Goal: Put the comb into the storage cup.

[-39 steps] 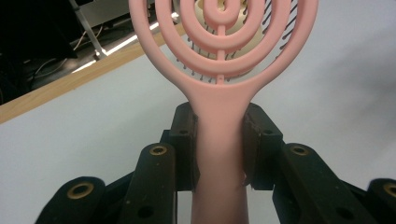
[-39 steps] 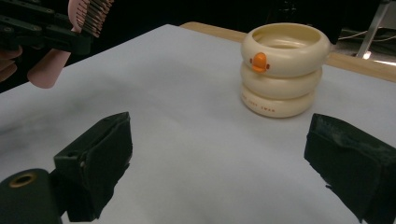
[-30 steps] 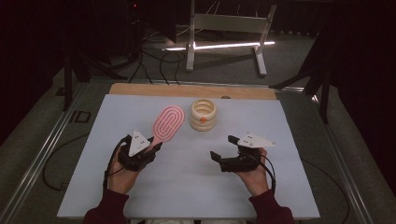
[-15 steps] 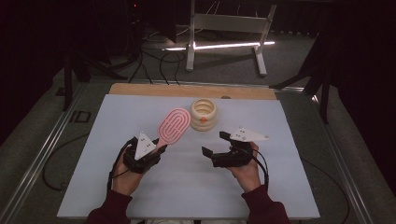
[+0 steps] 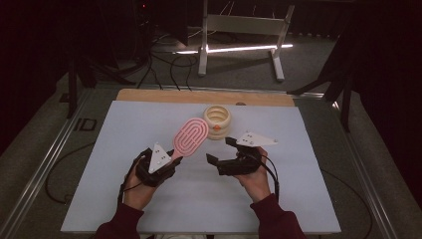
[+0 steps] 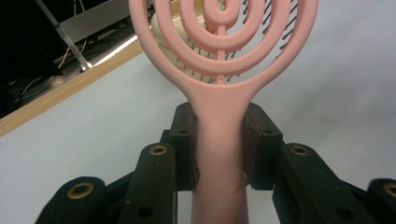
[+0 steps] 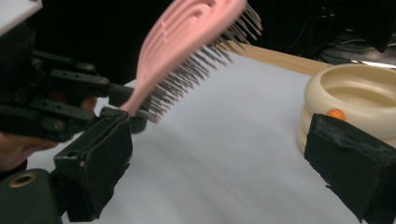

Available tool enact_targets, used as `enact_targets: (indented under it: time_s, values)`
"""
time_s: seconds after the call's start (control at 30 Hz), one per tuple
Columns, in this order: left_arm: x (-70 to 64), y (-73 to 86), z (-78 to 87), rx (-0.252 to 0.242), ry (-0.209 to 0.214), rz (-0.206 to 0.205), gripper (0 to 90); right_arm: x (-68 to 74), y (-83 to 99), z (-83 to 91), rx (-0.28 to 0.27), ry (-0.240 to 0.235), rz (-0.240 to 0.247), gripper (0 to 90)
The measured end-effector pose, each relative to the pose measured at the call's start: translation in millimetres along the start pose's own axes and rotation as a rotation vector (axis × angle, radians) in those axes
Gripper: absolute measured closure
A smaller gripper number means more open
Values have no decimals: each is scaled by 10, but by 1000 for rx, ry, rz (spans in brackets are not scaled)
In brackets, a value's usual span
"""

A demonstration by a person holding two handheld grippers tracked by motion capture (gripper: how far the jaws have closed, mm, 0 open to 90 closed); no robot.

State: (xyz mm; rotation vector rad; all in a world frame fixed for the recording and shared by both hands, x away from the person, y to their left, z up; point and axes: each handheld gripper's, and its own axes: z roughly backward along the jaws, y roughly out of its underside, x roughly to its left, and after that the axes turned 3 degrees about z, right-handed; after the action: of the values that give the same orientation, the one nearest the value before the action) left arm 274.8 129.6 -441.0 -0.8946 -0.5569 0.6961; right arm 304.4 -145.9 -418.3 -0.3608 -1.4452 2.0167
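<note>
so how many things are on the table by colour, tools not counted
pink: 1, the hairbrush, held off the table by the left tool
cream: 1, the ringed bowl with an orange spot
total: 2

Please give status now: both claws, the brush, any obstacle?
Left claw shut on pink plastic hairbrush handle. Right claw open, empty. Cream ribbed round bowl just beyond brush head.
</note>
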Motion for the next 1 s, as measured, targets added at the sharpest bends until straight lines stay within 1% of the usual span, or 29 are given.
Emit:
enact_targets:
  time_s: [0.2, 0.23, 0.63, 0.73, 0.8, 1.0]
  values:
    - [-33, -5, -14, -5, 5, -7, 701, 34, -43, -58, -1, -12, 7, 76]
    - [-56, -11, -20, -2, 10, -17, 701, 47, -55, -94, 0, -18, 6, 76]
    - [-141, -29, -51, -8, 22, -36, 701, 133, -118, -257, 3, -54, -8, 76]
    - [-163, -35, -57, -12, 27, -41, 701, 149, -144, -303, 17, -80, -45, 77]
    - [-178, -40, -58, -15, 32, -42, 701, 159, -157, -335, 26, -92, -60, 77]
    - [-228, -53, -66, -22, 42, -50, 701, 170, -154, -388, 24, -120, -96, 166]
